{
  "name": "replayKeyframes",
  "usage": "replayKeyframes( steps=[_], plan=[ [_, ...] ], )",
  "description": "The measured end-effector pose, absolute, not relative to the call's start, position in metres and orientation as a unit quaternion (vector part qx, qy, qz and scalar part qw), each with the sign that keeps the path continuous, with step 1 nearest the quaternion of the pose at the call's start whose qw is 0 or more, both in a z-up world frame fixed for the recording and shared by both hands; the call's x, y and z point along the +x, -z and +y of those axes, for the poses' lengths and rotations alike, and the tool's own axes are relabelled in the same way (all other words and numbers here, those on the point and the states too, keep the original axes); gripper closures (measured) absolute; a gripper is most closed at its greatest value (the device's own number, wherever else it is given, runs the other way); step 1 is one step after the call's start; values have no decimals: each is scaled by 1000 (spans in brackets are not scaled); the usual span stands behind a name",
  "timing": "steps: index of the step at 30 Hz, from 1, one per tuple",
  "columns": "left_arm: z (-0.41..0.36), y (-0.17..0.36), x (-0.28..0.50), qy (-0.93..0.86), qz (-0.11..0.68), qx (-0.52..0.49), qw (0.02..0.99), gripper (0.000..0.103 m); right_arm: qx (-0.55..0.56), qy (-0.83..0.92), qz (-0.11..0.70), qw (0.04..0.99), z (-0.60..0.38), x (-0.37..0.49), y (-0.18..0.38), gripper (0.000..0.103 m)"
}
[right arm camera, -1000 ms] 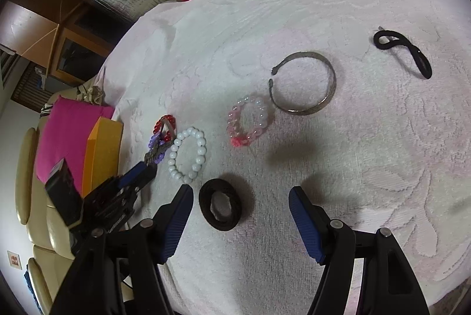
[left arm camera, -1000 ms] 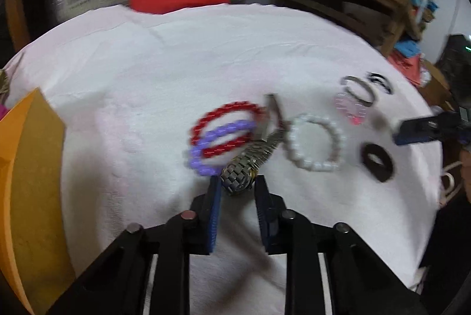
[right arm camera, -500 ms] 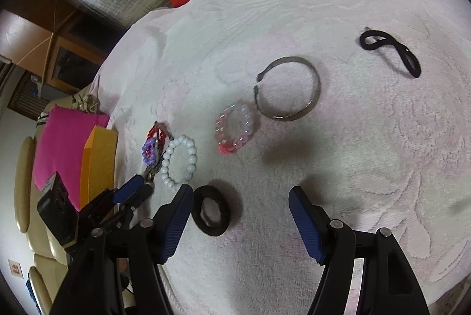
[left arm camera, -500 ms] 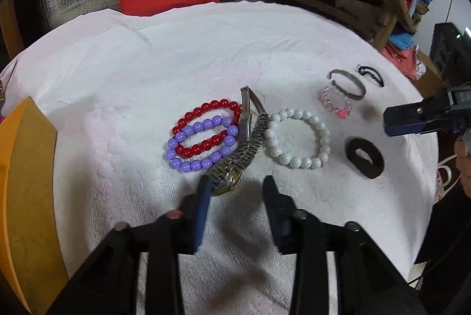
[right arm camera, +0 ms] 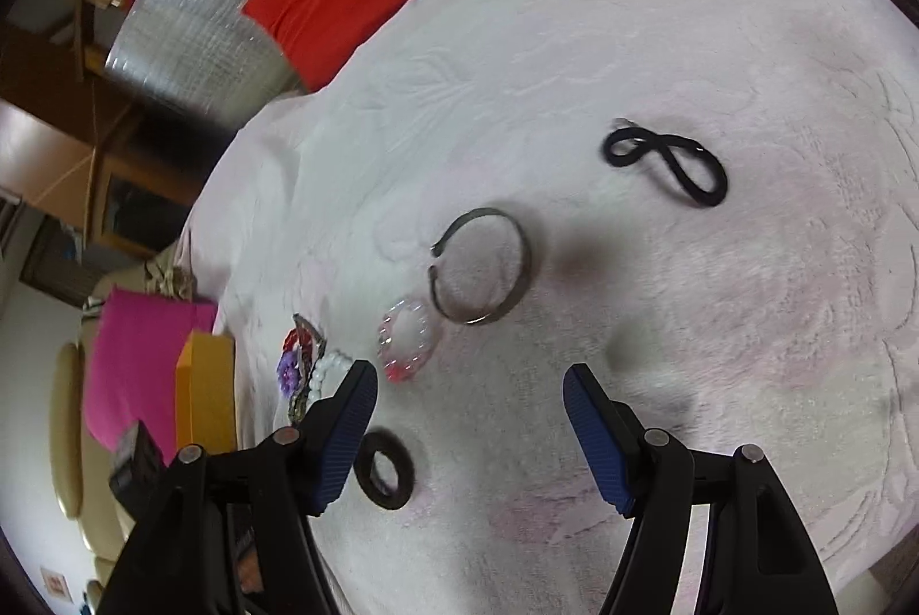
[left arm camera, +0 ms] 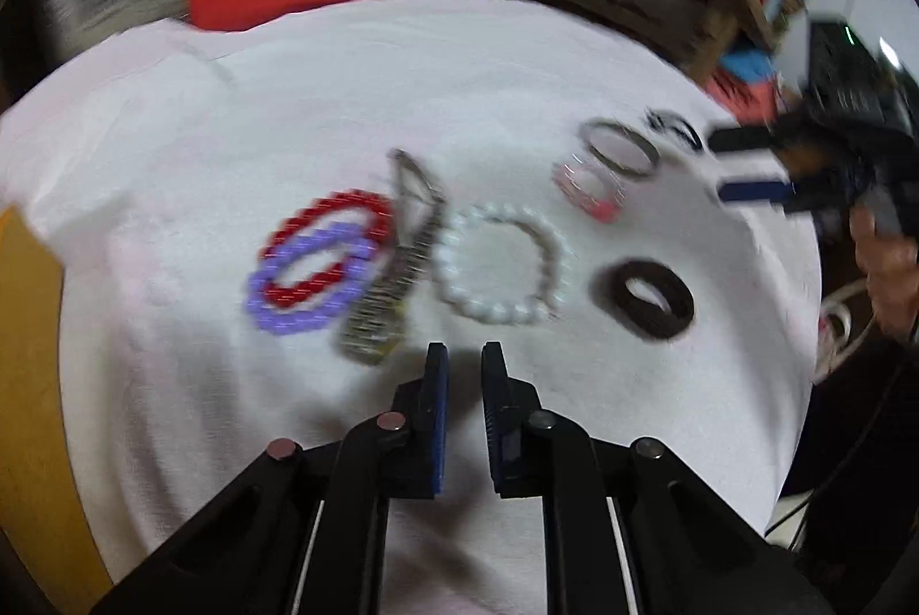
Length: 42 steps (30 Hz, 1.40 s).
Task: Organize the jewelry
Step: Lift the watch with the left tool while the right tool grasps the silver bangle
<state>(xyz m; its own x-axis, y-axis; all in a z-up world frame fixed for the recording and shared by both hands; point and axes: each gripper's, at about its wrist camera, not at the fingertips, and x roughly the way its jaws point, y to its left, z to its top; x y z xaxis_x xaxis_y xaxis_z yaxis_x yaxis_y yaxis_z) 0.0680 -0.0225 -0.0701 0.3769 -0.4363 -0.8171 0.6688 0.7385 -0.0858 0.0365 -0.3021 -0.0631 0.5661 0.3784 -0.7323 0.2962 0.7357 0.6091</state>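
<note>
Our left gripper (left arm camera: 464, 356): jaws nearly together, empty, just short of the watch (left arm camera: 396, 265) | right gripper (right arm camera: 471, 379): jaws wide, empty | bracelets lie on white cloth (left arm camera: 287, 86).

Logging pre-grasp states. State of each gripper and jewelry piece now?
left gripper: shut, empty
right gripper: open, empty
watch: flat on cloth, unheld
white bead bracelet: flat, unheld
metal bangle: flat, gap visible
black hair tie: twisted figure-eight
</note>
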Motion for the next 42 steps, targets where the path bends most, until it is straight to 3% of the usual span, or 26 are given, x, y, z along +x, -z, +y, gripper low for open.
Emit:
replayKeyframes(
  steps=[6,7,8,10,23,26,32,34,37,40,42],
  plan=[
    [-1,52,77,298,431,98,846,90,346,-41,466,813,-294,40,57,35],
    [6,49,78,287,428,91,853,86,349,-39,463,814,-295,39,57,35],
    [10,48,79,277,427,88,856,75,353,-35,461,814,-297,38,57,35],
    [16,51,83,265,430,86,859,67,368,-24,455,811,-305,37,58,35],
    [-10,73,90,292,450,80,840,67,350,10,462,815,-314,72,61,36],
    [-14,72,90,302,449,76,838,73,344,11,474,810,-307,82,66,36],
    [-19,73,87,309,450,78,834,73,307,28,478,823,-293,99,66,36],
    [-18,74,89,307,456,67,833,71,305,30,484,820,-292,105,70,36],
    [-22,74,92,297,454,65,837,48,295,38,485,822,-287,111,71,35],
    [-30,75,94,292,451,67,841,47,277,51,484,829,-281,114,71,33],
    [-32,75,97,288,450,62,843,52,251,66,485,835,-275,118,71,33]
  ],
)
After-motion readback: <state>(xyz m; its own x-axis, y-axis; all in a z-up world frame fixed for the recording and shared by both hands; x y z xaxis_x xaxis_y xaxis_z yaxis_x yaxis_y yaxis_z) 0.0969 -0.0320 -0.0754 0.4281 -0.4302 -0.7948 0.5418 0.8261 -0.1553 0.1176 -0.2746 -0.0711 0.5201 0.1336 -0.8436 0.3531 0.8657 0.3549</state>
